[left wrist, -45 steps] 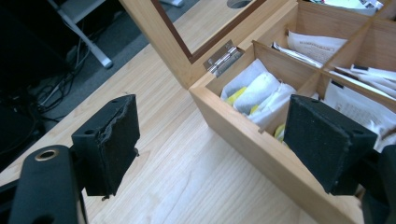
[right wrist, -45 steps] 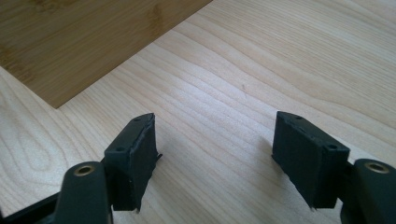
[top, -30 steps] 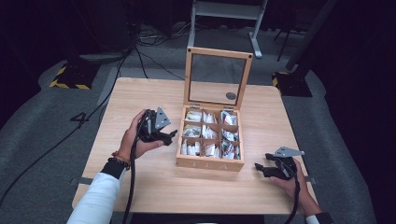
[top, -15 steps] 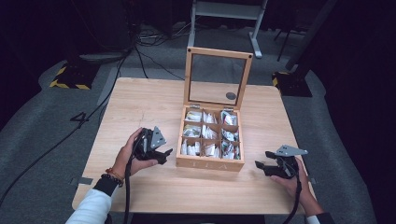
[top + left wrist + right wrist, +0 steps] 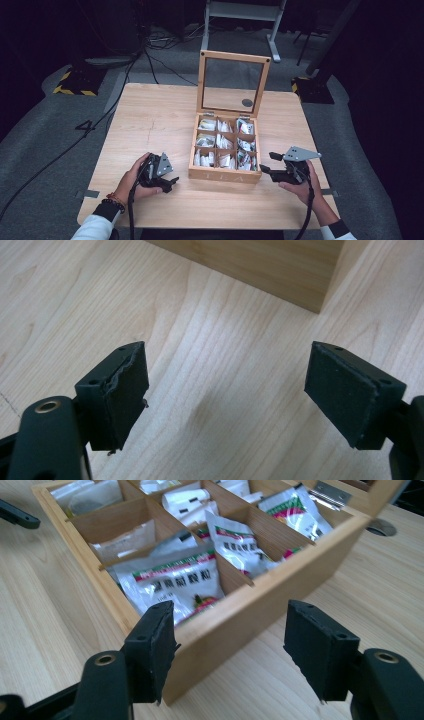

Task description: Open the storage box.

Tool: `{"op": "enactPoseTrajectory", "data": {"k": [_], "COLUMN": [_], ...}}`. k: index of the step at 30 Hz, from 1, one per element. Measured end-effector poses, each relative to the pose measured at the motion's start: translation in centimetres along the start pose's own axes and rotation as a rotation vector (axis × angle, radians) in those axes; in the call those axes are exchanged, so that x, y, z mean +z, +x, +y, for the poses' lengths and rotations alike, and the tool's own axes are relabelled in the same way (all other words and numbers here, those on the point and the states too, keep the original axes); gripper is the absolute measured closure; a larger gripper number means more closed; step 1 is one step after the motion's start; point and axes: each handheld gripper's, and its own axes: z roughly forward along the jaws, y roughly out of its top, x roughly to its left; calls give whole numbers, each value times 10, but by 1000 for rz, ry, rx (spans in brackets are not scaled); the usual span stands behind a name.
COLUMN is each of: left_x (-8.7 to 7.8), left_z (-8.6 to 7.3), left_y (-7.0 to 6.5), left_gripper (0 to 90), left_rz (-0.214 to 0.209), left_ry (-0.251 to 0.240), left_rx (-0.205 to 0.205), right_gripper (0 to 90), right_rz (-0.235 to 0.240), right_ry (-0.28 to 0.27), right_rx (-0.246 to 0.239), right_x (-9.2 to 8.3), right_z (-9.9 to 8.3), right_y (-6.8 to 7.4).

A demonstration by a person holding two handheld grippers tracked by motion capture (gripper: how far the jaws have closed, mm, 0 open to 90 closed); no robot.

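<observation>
The right gripper (image 5: 272, 165), jaws apart and just closing with nothing between them, should approach squarely, at three o'clock of the open compartmented wooden tea box (image 5: 224, 173), mid-table, lid (image 5: 233, 83) upright. White red-green printed sachets (image 5: 175, 585) fill it. The left gripper (image 5: 169, 183), spread and empty, rests at its eight o'clock.

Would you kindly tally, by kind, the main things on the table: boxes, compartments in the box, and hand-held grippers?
Wooden tea box, lid upright: 1
Compartments in it, each holding sachets: 9
Grippers: 2, the left gripper and the right gripper, both with jaws apart and nothing between them
Total: 12
</observation>
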Motion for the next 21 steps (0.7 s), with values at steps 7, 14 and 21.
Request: {"op": "enactPoseTrajectory", "data": {"k": [7, 14, 21], "left_x": [2, 3, 3], "left_z": [-7, -13, -13], "left_y": [1, 1, 0], "left_gripper": [178, 182, 184], "left_rz": [-38, -54, -73], "left_ry": [11, 3, -5], "left_rx": [-24, -31, -30], "right_gripper": [419, 427, 402], "right_rz": [28, 74, 128], "right_ry": [19, 56, 104], "right_rx": [-37, -43, -50], "right_x": [17, 37, 51], "right_z": [15, 23, 27], "right_y": [10, 9, 9]}}
